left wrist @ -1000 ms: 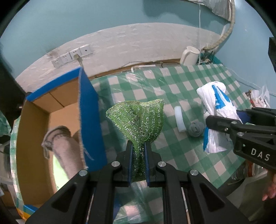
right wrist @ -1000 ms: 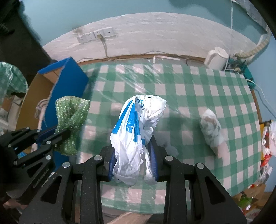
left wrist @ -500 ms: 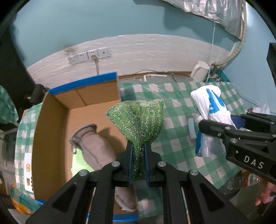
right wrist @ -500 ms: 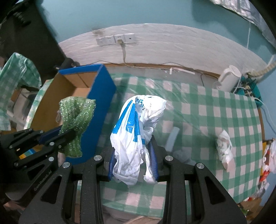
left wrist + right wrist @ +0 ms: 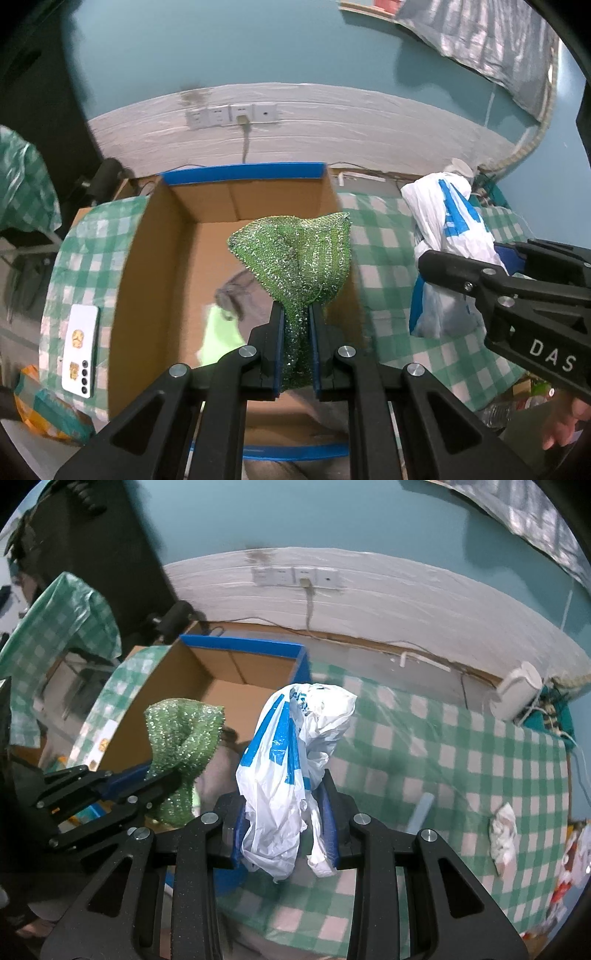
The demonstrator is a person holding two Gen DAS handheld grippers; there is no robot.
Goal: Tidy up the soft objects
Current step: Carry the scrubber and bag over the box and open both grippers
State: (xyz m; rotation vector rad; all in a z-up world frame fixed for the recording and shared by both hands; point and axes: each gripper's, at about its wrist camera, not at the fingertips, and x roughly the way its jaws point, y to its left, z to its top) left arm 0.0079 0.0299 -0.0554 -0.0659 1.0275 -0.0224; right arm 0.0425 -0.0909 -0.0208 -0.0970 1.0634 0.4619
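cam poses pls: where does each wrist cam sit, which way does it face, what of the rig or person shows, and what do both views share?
Left wrist: sits behind the left hand-held gripper, looking along its fingers down into the cardboard box; fingers shut on the green mesh cloth. The right hand-held gripper and some of the person's fingers show at right.
Right wrist: sits behind the right hand-held gripper, facing the checkered table and wall; shut on the plastic bag. Left hand-held gripper shows at left.
Shared: box, cloth, bag, wall sockets.

Black tool (image 5: 296,347), blue pads, silver screws
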